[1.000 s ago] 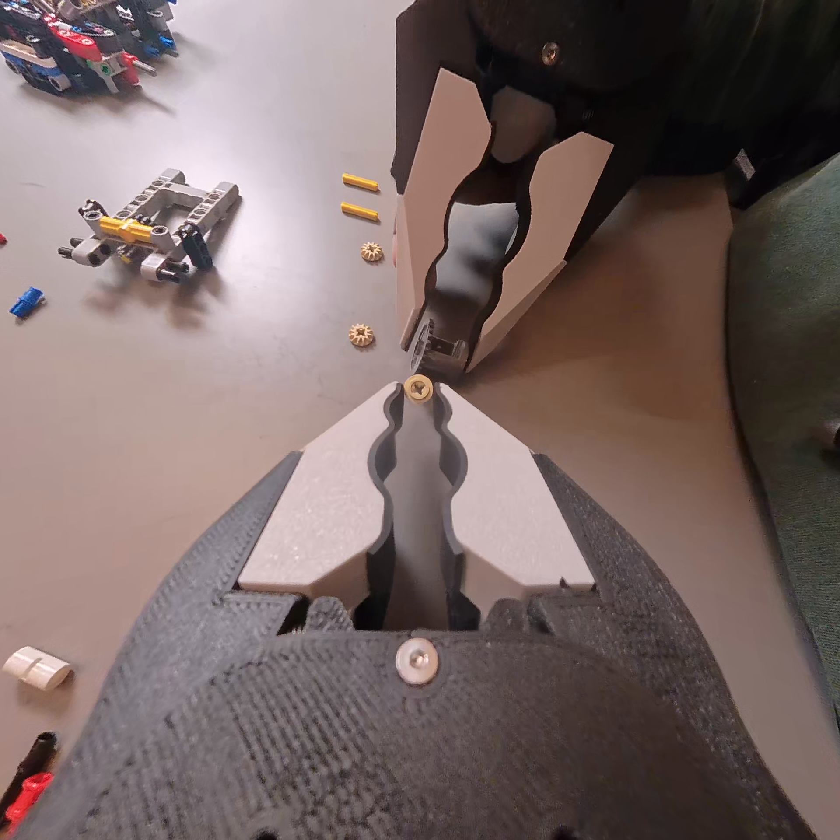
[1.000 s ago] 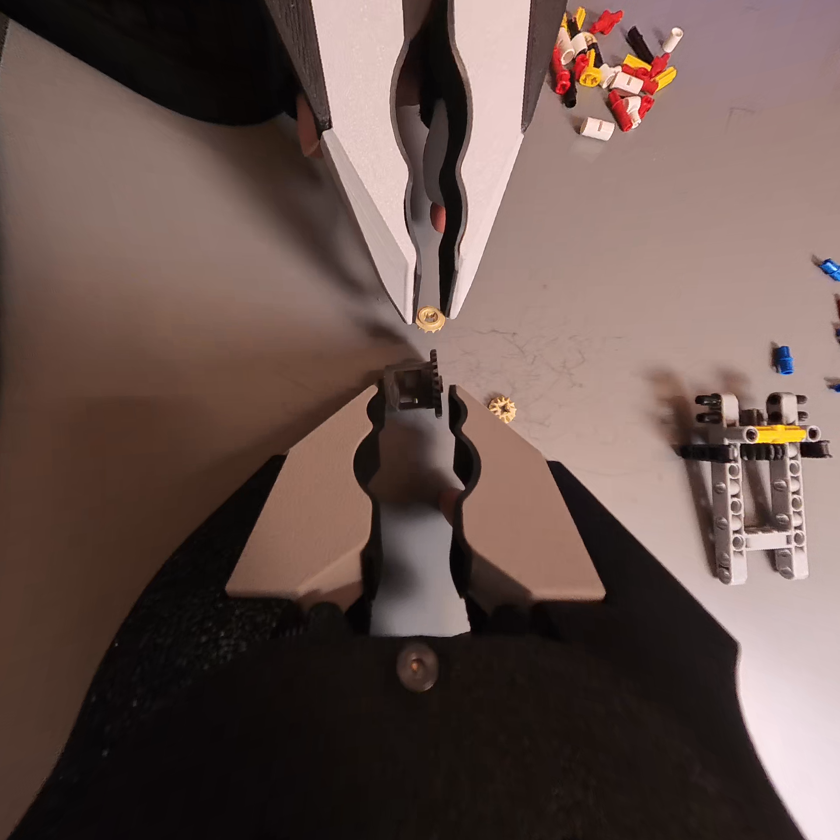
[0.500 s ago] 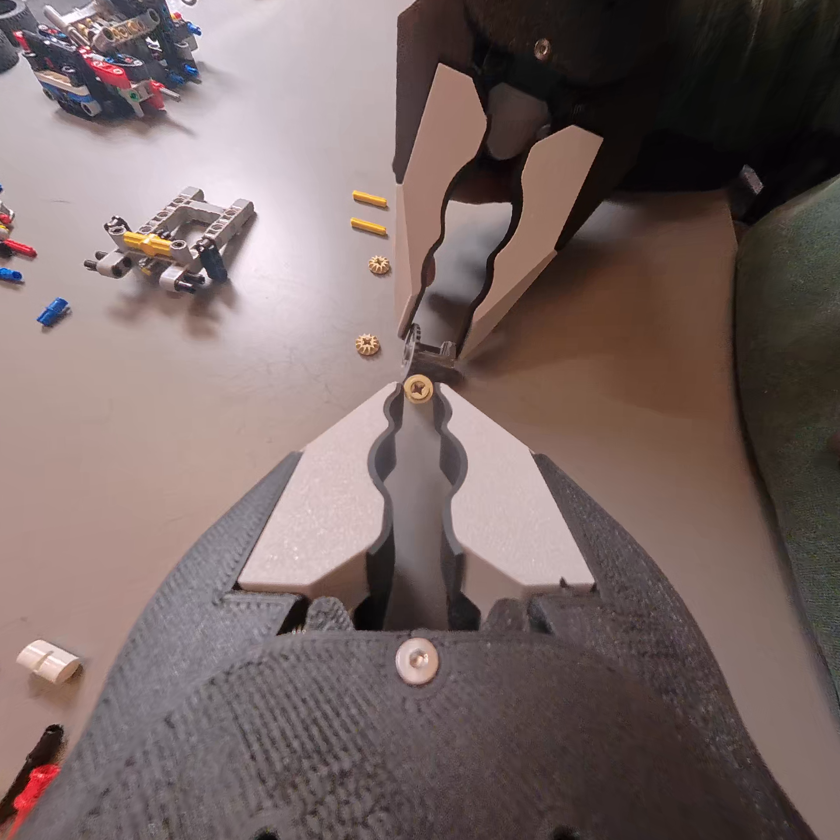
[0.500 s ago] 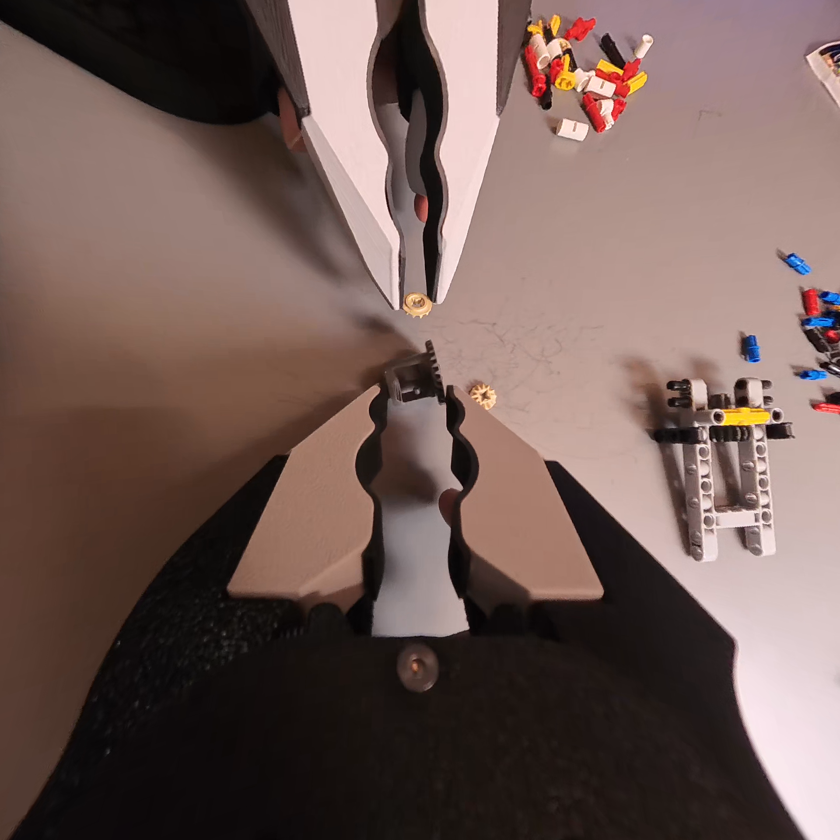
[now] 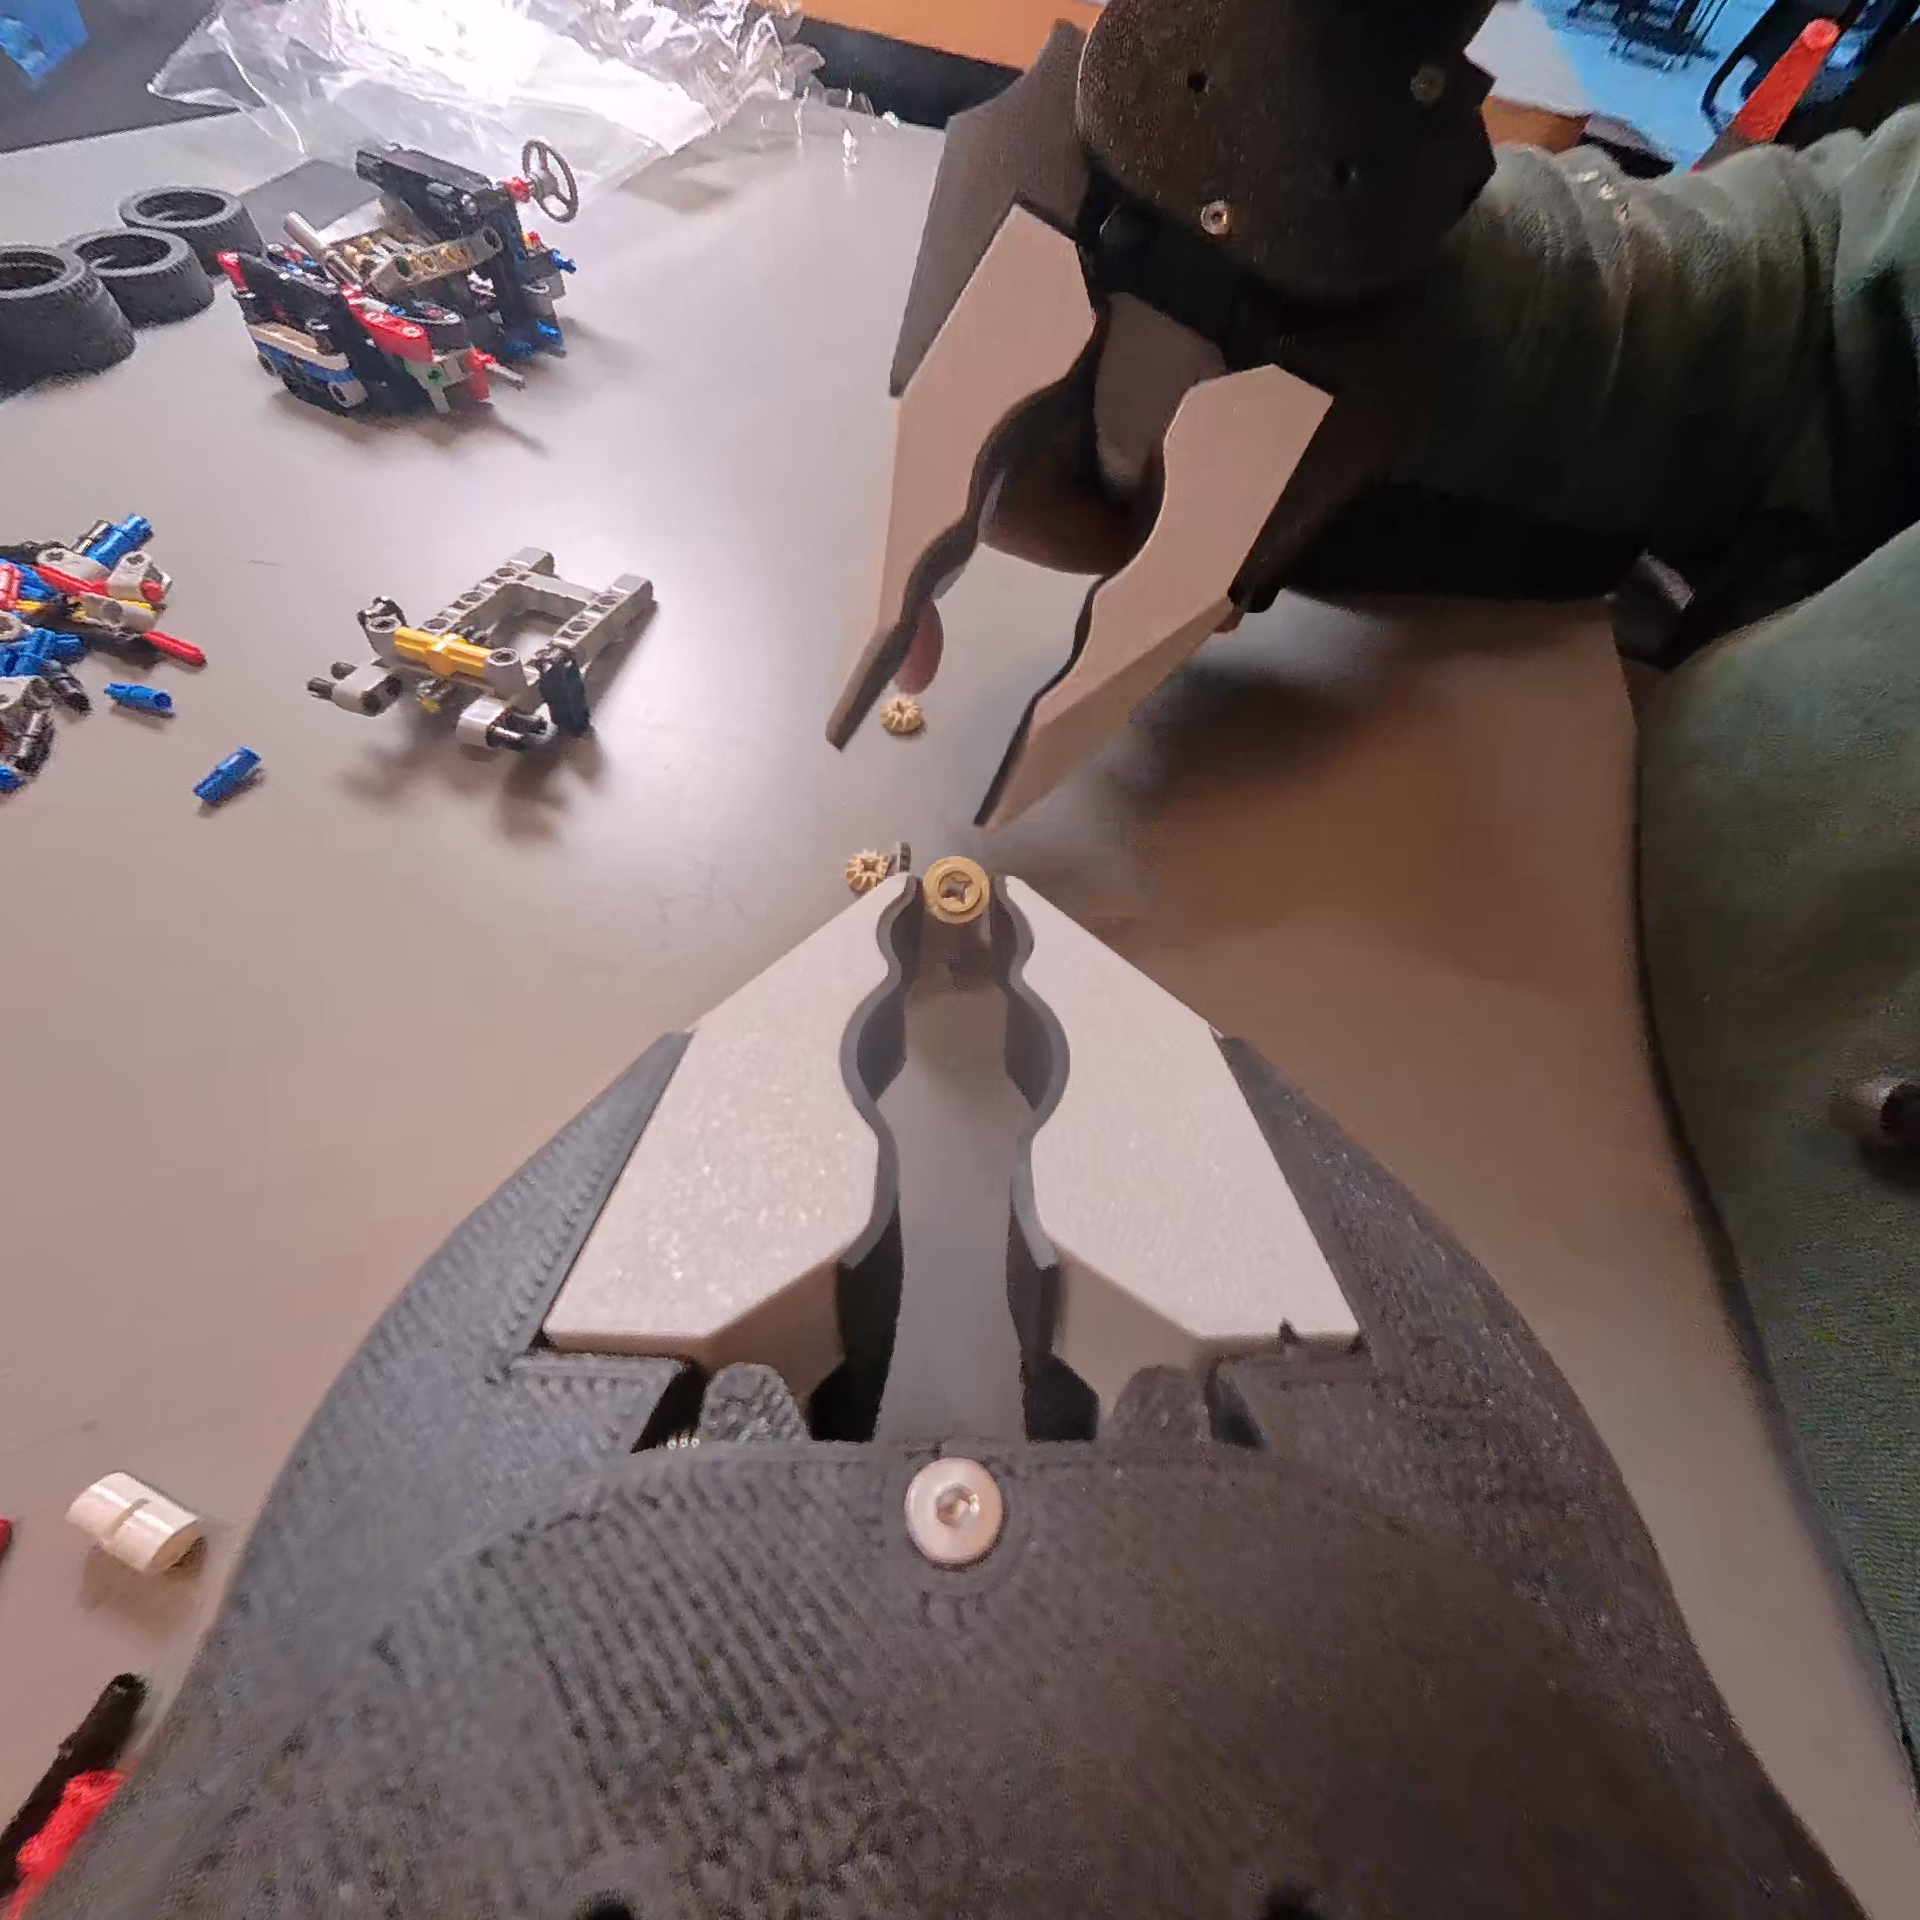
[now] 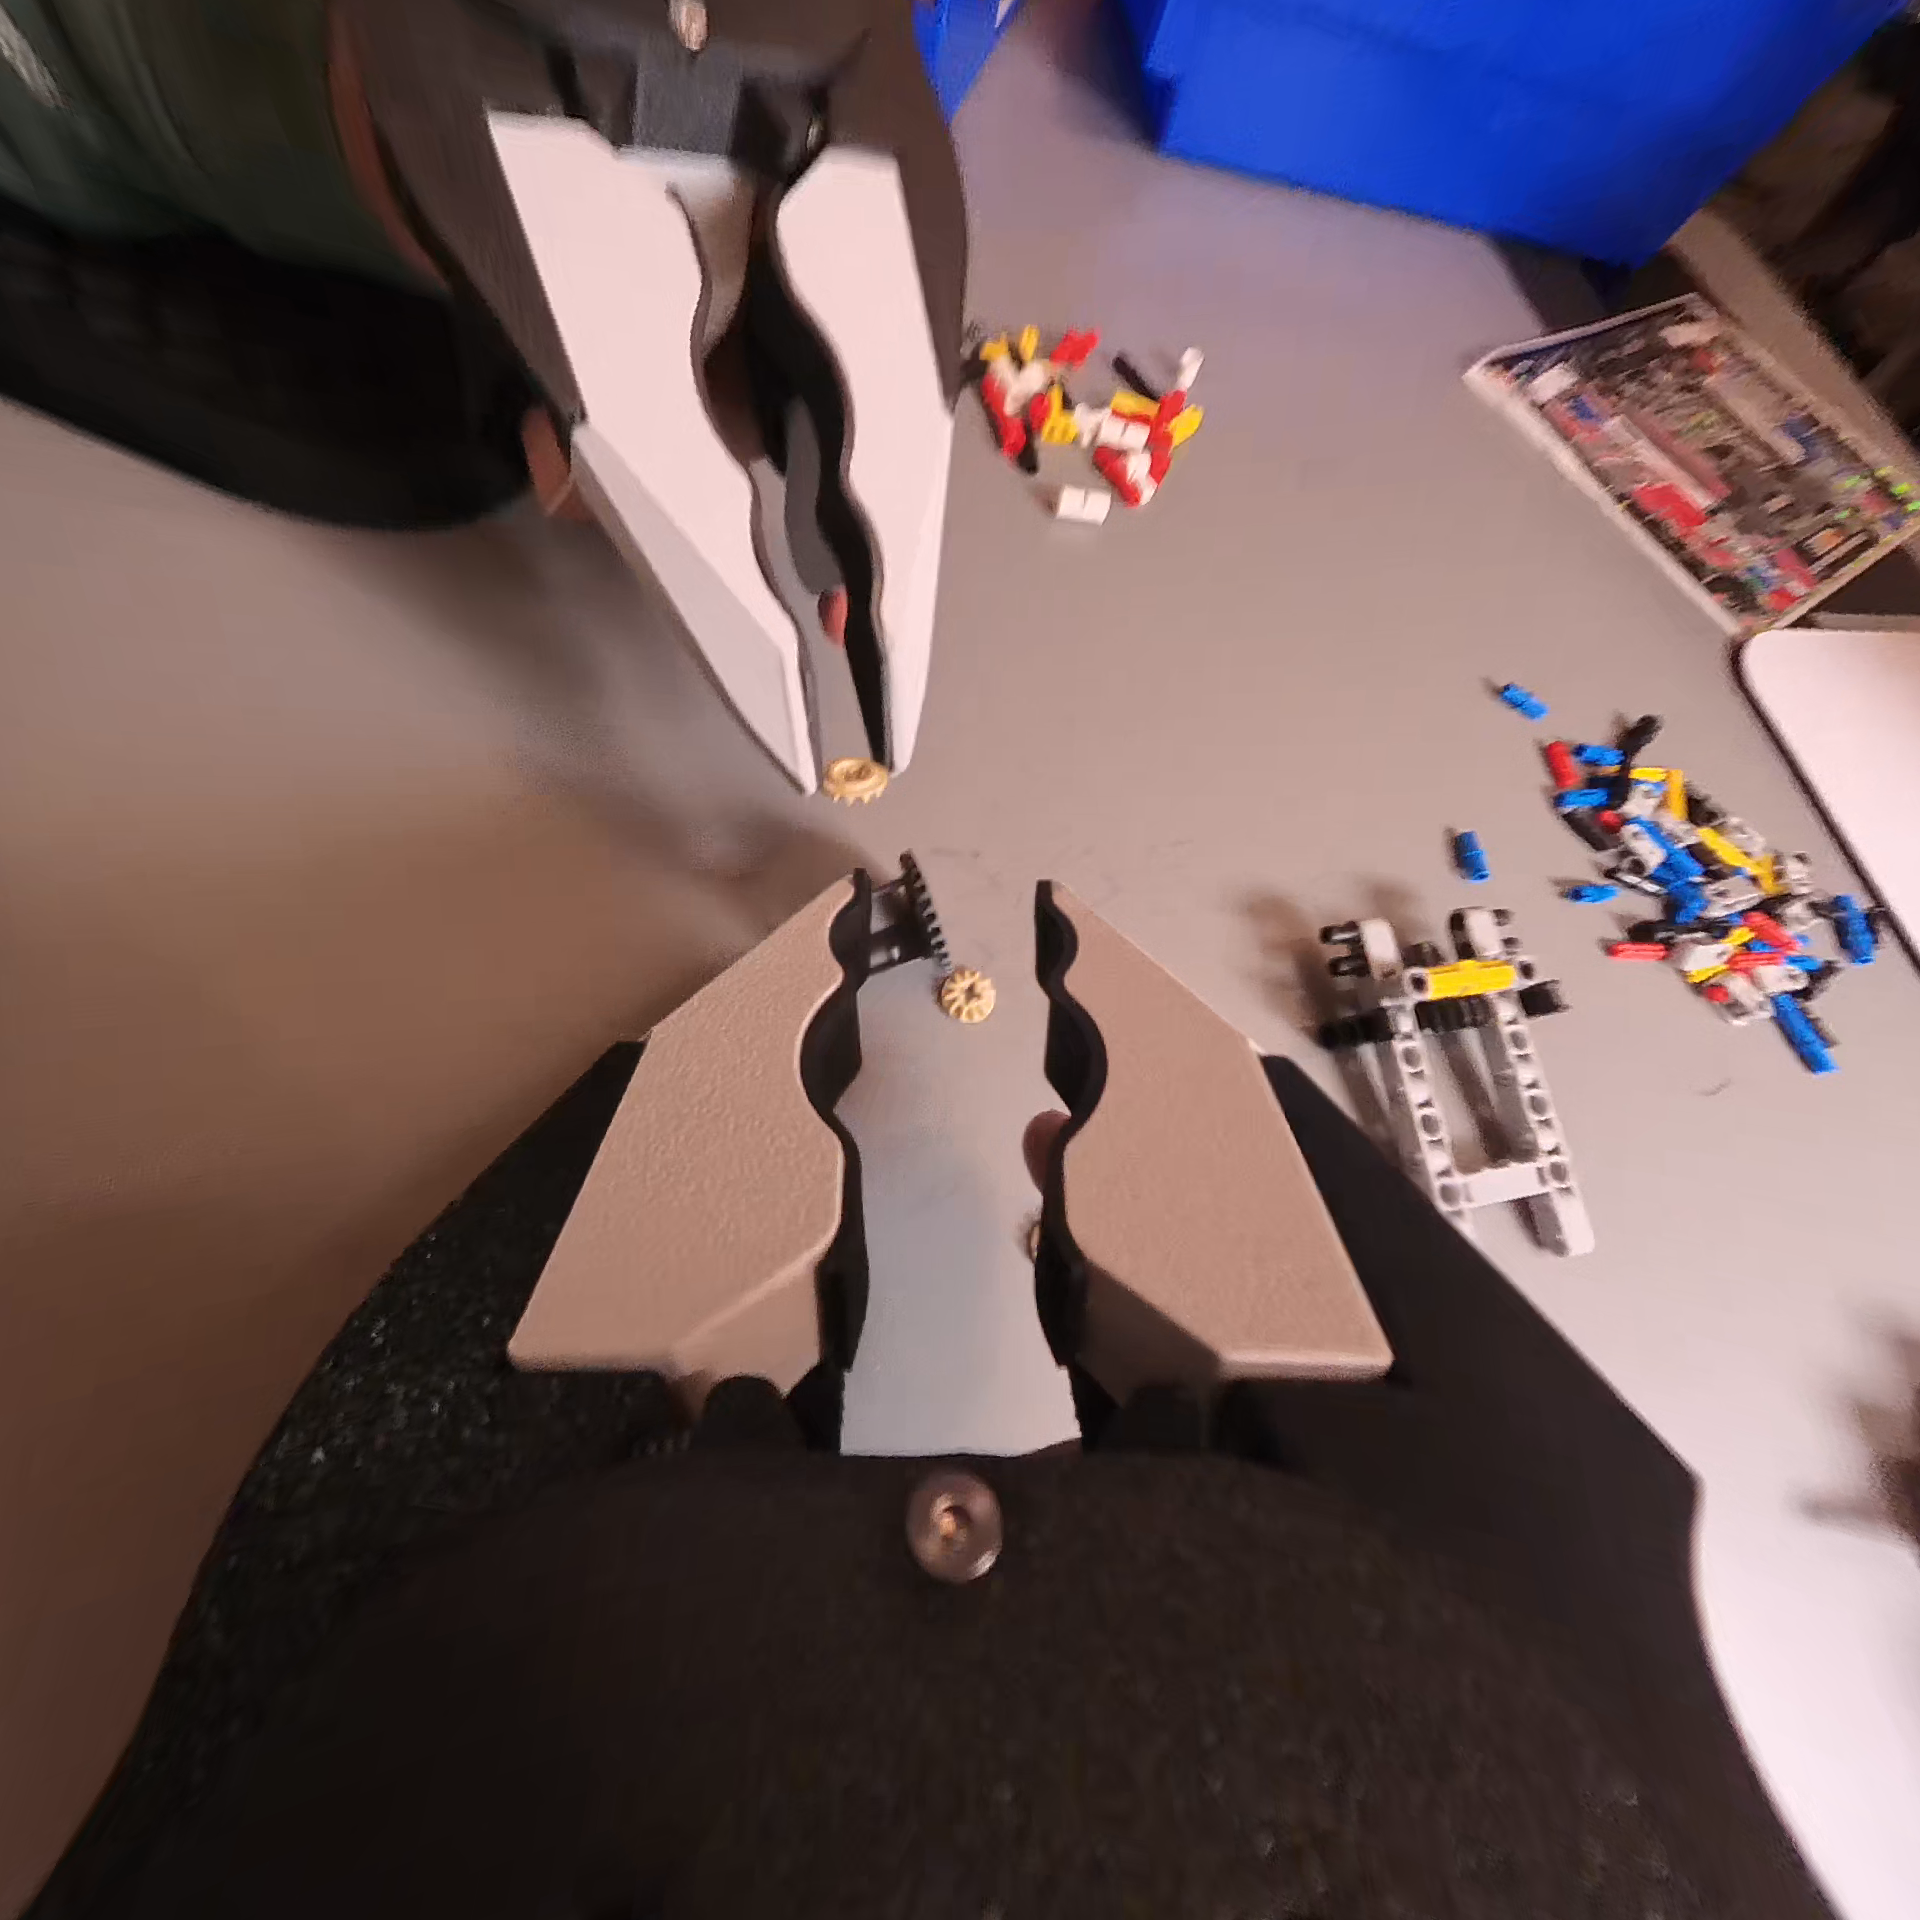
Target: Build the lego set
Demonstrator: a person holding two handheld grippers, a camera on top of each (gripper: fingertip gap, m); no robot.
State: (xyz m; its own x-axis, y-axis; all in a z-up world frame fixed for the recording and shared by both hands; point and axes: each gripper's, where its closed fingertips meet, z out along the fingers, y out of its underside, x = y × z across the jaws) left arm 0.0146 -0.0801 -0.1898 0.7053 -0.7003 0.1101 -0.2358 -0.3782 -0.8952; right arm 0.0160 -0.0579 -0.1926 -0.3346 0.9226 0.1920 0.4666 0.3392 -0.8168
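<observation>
My left gripper [image 5: 954, 896] is shut on a small tan gear [image 5: 954, 891], held just above the grey table [image 5: 416, 1039]. In the right wrist view it [image 6: 854, 774] comes in from the top with the tan gear [image 6: 854, 777] at its tips. My right gripper [image 6: 948, 904] is open and holds nothing. A dark grey gear piece [image 6: 904, 920] sits between its fingers, close against the left one. A loose tan gear [image 6: 966, 994] lies on the table between them. In the left wrist view the right gripper [image 5: 912, 779] hangs open opposite mine, with two loose tan gears [image 5: 900, 715] [image 5: 864, 869] near its tips.
A grey beam frame with a yellow part [image 5: 499, 655] [image 6: 1455, 1049] lies nearby. A part-built car [image 5: 416, 281] and black tyres [image 5: 104, 270] stand at the far left. Piles of small parts [image 6: 1091, 416] [image 6: 1704, 914], a booklet [image 6: 1704, 457] and a blue bin [image 6: 1455, 104] lie beyond. Only a small space, under 4 cm, lies between the two pairs of fingers.
My right gripper has opened and let go of the dark gear piece. Both grippers have lifted and drawn apart. The left still holds the tan gear.
</observation>
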